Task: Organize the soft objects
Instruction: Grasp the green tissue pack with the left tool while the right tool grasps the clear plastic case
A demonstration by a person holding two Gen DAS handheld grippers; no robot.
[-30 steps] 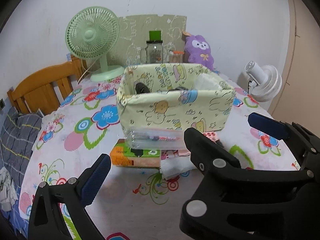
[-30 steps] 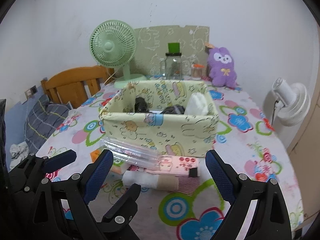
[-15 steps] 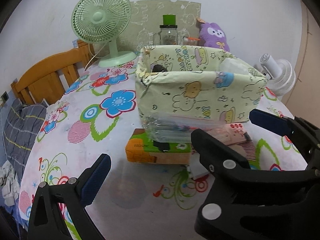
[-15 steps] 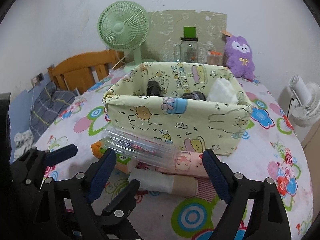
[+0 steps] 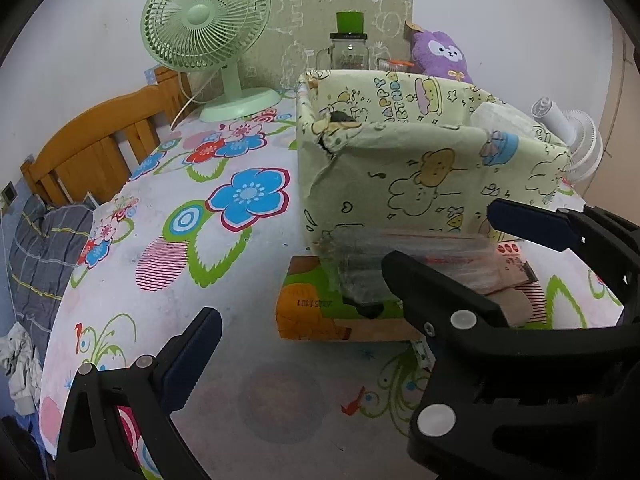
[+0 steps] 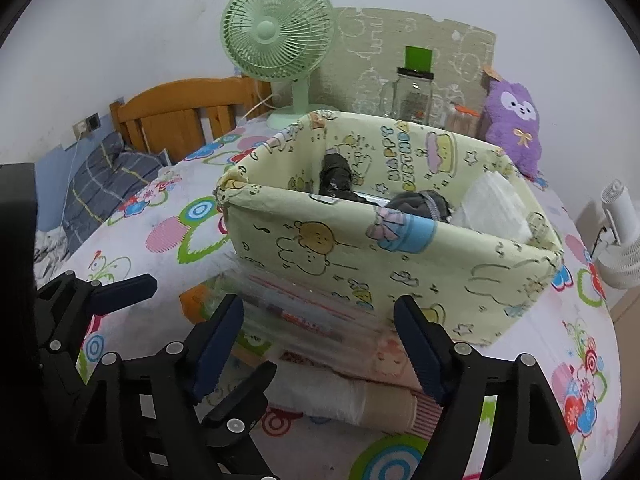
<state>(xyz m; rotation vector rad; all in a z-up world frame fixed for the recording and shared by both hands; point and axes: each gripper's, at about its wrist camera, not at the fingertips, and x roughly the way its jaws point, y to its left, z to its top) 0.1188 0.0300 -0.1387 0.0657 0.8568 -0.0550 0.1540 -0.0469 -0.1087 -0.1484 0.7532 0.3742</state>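
I bring my right gripper (image 6: 320,344) down on the clear packet (image 6: 304,316) lying against the box (image 6: 400,264), jaws narrowing but not yet touching; left gripper (image 5: 360,272) is spread, empty. Next: close, lift it in.

Left wrist view: low over the flower-print table (image 5: 248,360), angled down and forward, close to the near left corner of the fabric box (image 5: 420,184). Right wrist view: a little higher, faces the same box (image 6: 360,256) front-on, sees into it. Shared: box, green fan (image 5: 204,16) (image 6: 278,28), purple plush (image 5: 440,56) (image 6: 514,120), glass jar (image 6: 412,92), wooden headboard (image 5: 96,152). Each view also catches the other gripper.
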